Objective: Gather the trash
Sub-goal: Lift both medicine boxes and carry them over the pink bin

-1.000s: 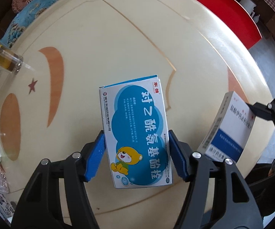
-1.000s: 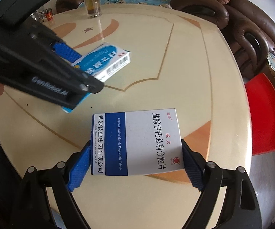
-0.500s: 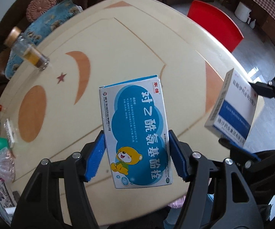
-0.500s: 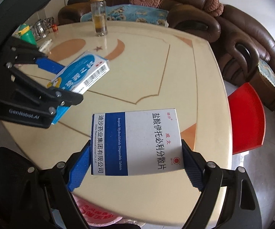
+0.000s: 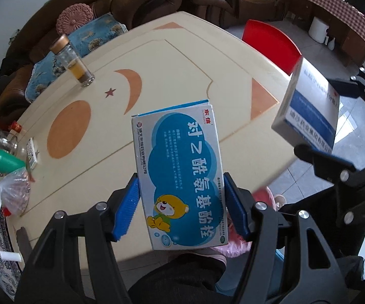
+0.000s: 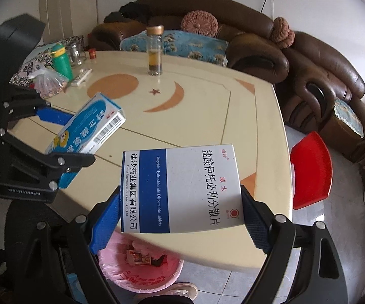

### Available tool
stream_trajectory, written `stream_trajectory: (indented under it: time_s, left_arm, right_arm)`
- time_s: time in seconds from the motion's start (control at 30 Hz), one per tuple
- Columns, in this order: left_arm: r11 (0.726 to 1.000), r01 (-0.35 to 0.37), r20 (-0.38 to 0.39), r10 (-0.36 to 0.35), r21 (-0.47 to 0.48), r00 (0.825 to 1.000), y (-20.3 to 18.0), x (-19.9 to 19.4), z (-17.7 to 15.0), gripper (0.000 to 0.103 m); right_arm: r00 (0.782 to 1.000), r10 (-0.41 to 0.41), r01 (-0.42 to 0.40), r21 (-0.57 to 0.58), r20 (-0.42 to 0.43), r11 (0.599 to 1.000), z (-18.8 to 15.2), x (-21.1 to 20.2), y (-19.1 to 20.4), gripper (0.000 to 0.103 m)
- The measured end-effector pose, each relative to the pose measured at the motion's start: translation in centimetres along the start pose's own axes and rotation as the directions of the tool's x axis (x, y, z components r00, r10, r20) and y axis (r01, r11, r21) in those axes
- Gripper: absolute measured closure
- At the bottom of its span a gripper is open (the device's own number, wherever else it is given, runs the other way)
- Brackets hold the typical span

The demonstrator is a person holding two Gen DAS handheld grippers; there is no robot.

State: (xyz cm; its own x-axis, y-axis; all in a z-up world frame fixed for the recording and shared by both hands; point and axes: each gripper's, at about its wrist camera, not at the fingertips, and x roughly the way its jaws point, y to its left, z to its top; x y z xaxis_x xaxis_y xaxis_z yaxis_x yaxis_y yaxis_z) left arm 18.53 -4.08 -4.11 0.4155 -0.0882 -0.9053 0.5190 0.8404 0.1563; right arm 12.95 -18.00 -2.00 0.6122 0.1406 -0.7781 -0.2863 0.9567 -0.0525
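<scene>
My left gripper (image 5: 181, 205) is shut on a light blue medicine box with a cartoon bear (image 5: 179, 172), held in the air near the table's front edge; that box also shows in the right wrist view (image 6: 86, 126). My right gripper (image 6: 179, 217) is shut on a white and dark blue medicine box (image 6: 182, 190), also seen in the left wrist view (image 5: 309, 111). A bin lined with a pink bag (image 6: 141, 268) stands on the floor under the table edge, below the right gripper, with some packaging in it.
The cream round table (image 6: 207, 111) carries a glass bottle with amber liquid (image 6: 154, 50), a green bottle (image 6: 60, 62), a plastic bag (image 6: 48, 83) and small items at its far left. A red stool (image 6: 311, 169) stands at the right. Brown sofas (image 6: 309, 71) lie behind.
Both grippers have lifted their boxes off the table and drawn back past its front edge. The pink-lined bin has come into view below.
</scene>
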Motion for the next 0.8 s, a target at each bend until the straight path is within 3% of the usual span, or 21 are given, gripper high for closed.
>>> stream_trajectory:
  time_s: [0.4, 0.8]
  left_arm:
    - [1.000, 0.004, 0.063, -0.004, -0.006, 0.998, -1.1, -5.1, -5.3, 0.040]
    - [0.999, 0.035, 0.059, -0.035, 0.013, 0.998, -3.1, -5.3, -9.1, 0.040]
  right_arm:
    - [0.998, -0.004, 0.005, -0.023, 0.058, 1.000, -1.6, -5.8, 3.2, 0.019]
    - [0.999, -0.003, 0.005, -0.037, 0.053, 0.999, -4.7, -7.9, 5.7, 0.019]
